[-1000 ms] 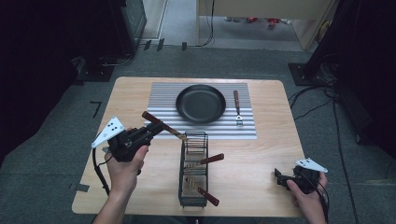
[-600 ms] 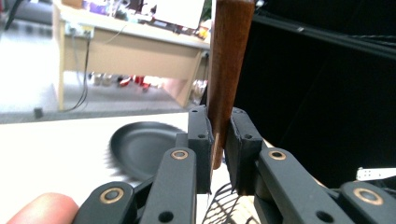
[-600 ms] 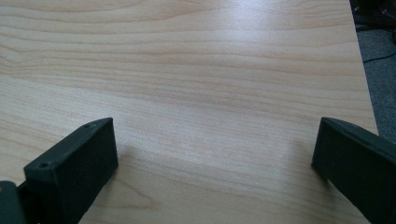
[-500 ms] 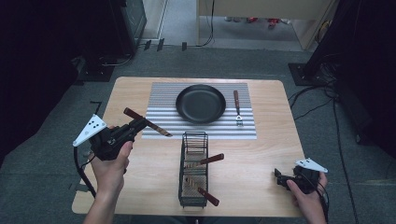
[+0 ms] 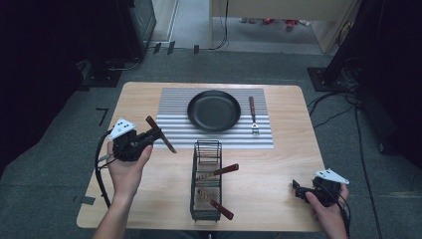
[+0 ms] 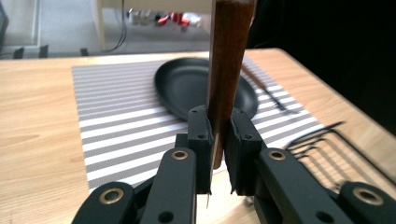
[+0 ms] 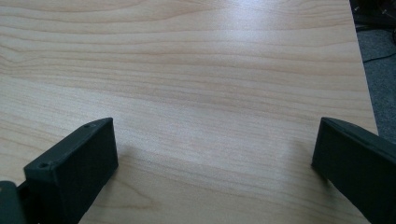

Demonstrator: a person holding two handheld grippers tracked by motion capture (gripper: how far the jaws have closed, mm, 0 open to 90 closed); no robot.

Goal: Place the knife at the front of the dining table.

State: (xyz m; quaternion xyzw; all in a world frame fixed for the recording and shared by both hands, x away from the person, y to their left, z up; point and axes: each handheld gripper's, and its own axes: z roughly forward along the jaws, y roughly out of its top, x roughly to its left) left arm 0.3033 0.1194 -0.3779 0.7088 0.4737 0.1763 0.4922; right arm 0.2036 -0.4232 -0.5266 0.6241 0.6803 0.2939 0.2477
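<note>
My left gripper (image 5: 155,134) is shut on a wooden-handled utensil (image 5: 160,134), held above the table's left side by the striped mat (image 5: 174,107). In the left gripper view the brown handle (image 6: 229,70) stands upright between the jaws of the left gripper (image 6: 217,126), and a thin metal part shows below them. On the mat behind lie a black pan (image 5: 214,110) and a fork (image 5: 253,115). My right gripper (image 5: 298,189) rests low at the front right corner. It is open, and the right gripper (image 7: 215,154) has nothing but bare wood between its jaws.
A black wire basket (image 5: 206,181) stands at the front middle of the table with two wooden-handled utensils (image 5: 226,169) poking out to the right. The table's right edge (image 7: 366,93) is close to my right gripper. Cables lie on the floor at the right.
My left gripper swung left with the utensil, then came part of the way back to the right, and the utensil now slants more steeply. The right gripper has not moved.
</note>
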